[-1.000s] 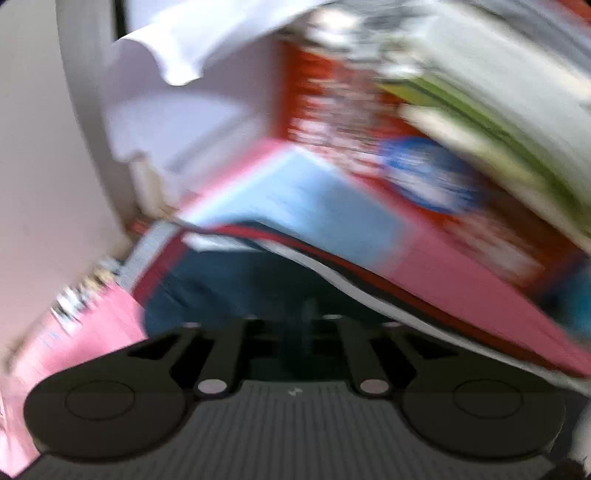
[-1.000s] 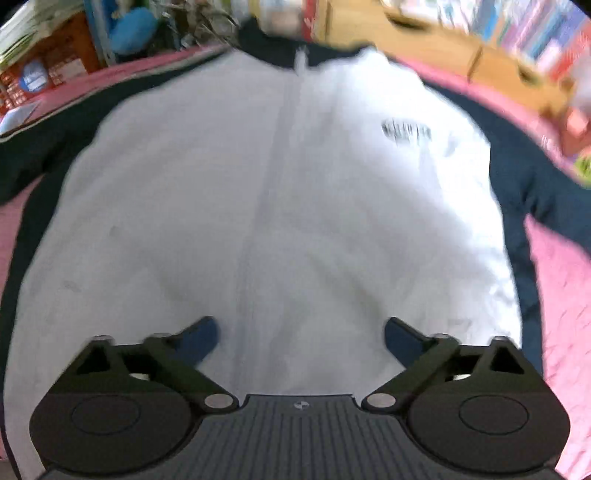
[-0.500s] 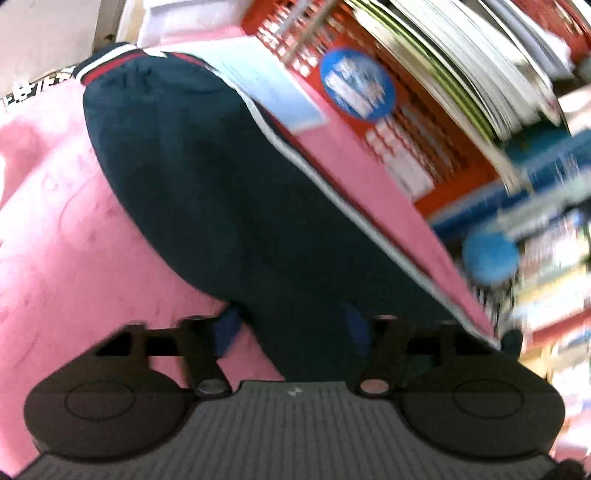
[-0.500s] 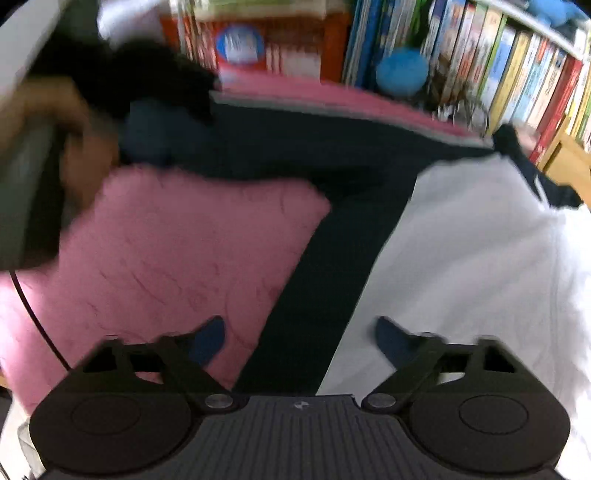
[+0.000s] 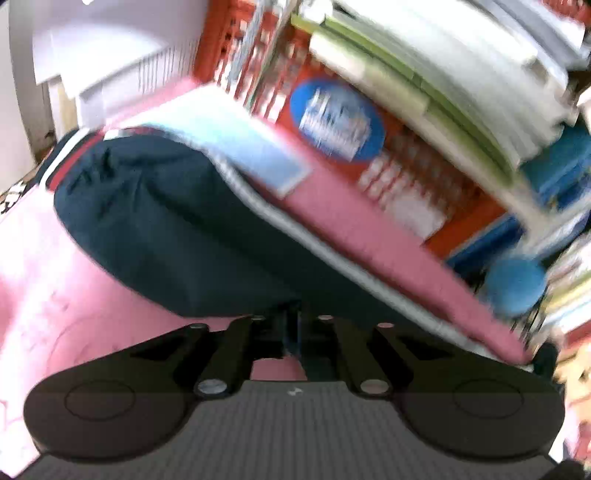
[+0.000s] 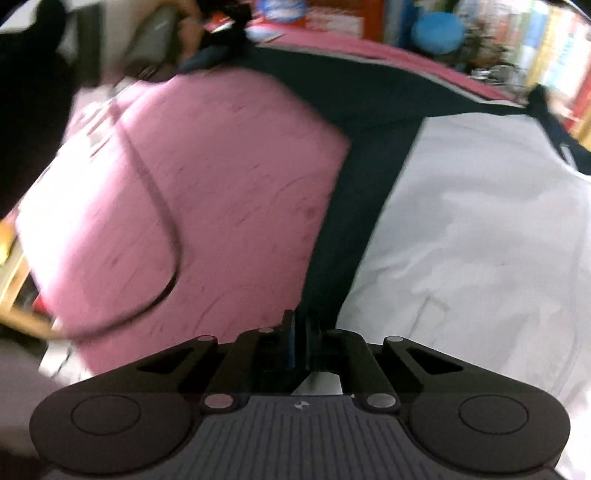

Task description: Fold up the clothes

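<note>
Left wrist view: your left claw [image 5: 293,332] is clamped shut on the navy sleeve [image 5: 177,229] of the jacket, pinching the cloth right at the fingertips. The sleeve runs ahead and to the left of the claw, flat on the pink bedspread [image 5: 48,302], with its striped cuff [image 5: 61,166] at the far end. Right of the claw there's a white-piped edge, then an orange crate [image 5: 406,177] and stacked books [image 5: 443,74] beyond. Frame is blurred.

Right wrist view: your right claw [image 6: 297,345] is closed too, gripping the jacket's navy side panel [image 6: 343,236] near the hem. The white jacket body [image 6: 480,240] spreads ahead and to the right of the claw, front up, not folded. Ahead and left is bare pink bedspread, with a dark cable [image 6: 162,206] draped over it. Far ahead left you can see your other hand [image 6: 184,22] on the left device at the sleeve.

Progress: early. The jacket lies spread open with no fold visible. Both grips look set, probably for folding the sleeve side inward. The other sleeve and the body folds remain.
</note>
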{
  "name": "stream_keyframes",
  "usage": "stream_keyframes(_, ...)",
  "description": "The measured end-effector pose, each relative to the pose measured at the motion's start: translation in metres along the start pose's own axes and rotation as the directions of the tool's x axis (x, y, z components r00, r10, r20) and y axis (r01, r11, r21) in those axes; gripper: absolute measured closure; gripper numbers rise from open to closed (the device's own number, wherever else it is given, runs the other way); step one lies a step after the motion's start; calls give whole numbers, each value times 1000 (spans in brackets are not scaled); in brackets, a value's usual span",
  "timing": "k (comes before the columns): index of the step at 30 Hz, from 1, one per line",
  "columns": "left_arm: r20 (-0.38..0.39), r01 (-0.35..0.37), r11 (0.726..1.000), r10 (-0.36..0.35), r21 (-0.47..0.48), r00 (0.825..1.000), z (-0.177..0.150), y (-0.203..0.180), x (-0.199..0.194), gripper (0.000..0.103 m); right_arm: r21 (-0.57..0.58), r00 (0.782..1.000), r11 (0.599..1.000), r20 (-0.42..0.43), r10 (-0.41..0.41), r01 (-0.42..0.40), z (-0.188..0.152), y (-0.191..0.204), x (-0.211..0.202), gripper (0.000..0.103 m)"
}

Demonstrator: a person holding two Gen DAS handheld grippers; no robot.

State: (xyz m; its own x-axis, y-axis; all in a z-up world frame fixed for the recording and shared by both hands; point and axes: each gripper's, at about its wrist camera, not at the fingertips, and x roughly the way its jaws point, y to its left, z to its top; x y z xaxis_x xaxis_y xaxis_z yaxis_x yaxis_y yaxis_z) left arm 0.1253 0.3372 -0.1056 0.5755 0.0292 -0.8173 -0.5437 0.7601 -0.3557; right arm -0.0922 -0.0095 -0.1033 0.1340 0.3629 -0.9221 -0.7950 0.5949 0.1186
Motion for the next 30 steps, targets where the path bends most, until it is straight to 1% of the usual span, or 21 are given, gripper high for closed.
stream_keyframes(1, -36, -12, 1000, 13, 17, 999, -3, 0, -1, 85, -1, 999, 999, -18, 41, -41, 2, -6, -2, 92)
stream_keyframes(2, -62, -2, 999, 4, 32, 998, -9, 4, -5, 77, 6, 996, 996, -36, 85, -85, 4, -13, -4, 91)
stream_keyframes(3, -88, 10, 999, -5, 47, 996, -16, 8, -9, 62, 14, 990, 992, -53, 129, -129, 7, -20, -6, 81)
stream_keyframes(4, -72, 15, 999, -12, 36, 997, -22, 14, -17, 53, 41, 983, 985, -61, 172, -170, 10, -29, -8, 69)
stream_keyframes(5, -53, 20, 1000, -18, 24, 998, -27, 20, -24, 53, 74, 979, 977, -45, 201, -197, 12, -38, -13, 47)
stream_keyframes(6, -9, 21, 1000, -21, -8, 1000, -30, 27, -32, 52, 95, 981, 977, -5, 193, -192, 14, -44, -18, 39)
stream_keyframes(7, 40, 16, 998, -14, -53, 999, -29, 36, -39, 45, 112, 984, 978, 40, 174, -177, 15, -51, -24, 39)
stream_keyframes(8, 74, -11, 995, 18, -96, 997, -25, 43, -40, 39, 122, 989, 983, 70, 130, -137, 17, -55, -27, 39)
stream_keyframes(9, 105, -37, 989, 52, -140, 993, -21, 50, -41, 28, 131, 993, 987, 94, 77, -89, 18, -59, -29, 39)
stream_keyframes(10, 134, -62, 981, 88, -184, 987, -17, 57, -42, 26, 143, 993, 988, 112, 35, -51, 18, -63, -30, 39)
stream_keyframes(12, 151, -156, 962, 193, -225, 970, -3, 62, -28, 27, 171, 989, 985, 141, -43, 18, 19, -70, -30, 39)
stream_keyframes(14, 163, -246, 938, 290, -245, 943, 12, 65, -14, 41, 201, 983, 978, 162, -90, 57, 20, -76, -32, 41)
stream_keyframes(15, 177, -274, 933, 317, -232, 932, 19, 65, -6, 60, 214, 978, 974, 172, -115, 77, 19, -78, -33, 42)
stream_keyframes(16, 191, -307, 929, 346, -209, 919, 26, 64, 1, 75, 224, 975, 970, 174, -140, 99, 19, -79, -31, 43)
stream_keyframes(18, 217, -403, 905, 425, -139, 879, 41, 58, 16, 84, 228, 973, 965, 158, -171, 132, 15, -81, -27, 49)
stream_keyframes(19, 230, -456, 886, 463, -85, 856, 48, 54, 26, 87, 232, 973, 962, 144, -182, 145, 14, -83, -25, 51)
stream_keyframes(21, 261, -556, 831, 532, 22, 805, 62, 49, 45, 89, 247, 975, 956, 118, -190, 157, 12, -91, -21, 55)
stream_keyframes(23, 263, -607, 789, 567, 98, 780, 74, 43, 56, 89, 270, 975, 948, 99, -200, 167, 6, -97, -19, 56)
stream_keyframes(26, 285, -575, 813, 532, 93, 798, 70, 27, 39, 89, 305, 971, 934, 92, -223, 185, -2, -106, -21, 56)
stream_keyframes(28, 300, -551, 830, 506, 88, 809, 66, 16, 28, 85, 333, 963, 923, 114, -242, 193, -3, -114, -23, 56)
stream_keyframes(30, 367, -441, 887, 368, 139, 855, 40, -9, 6, 82, 378, 948, 904, 156, -276, 200, 0, -129, -27, 56)
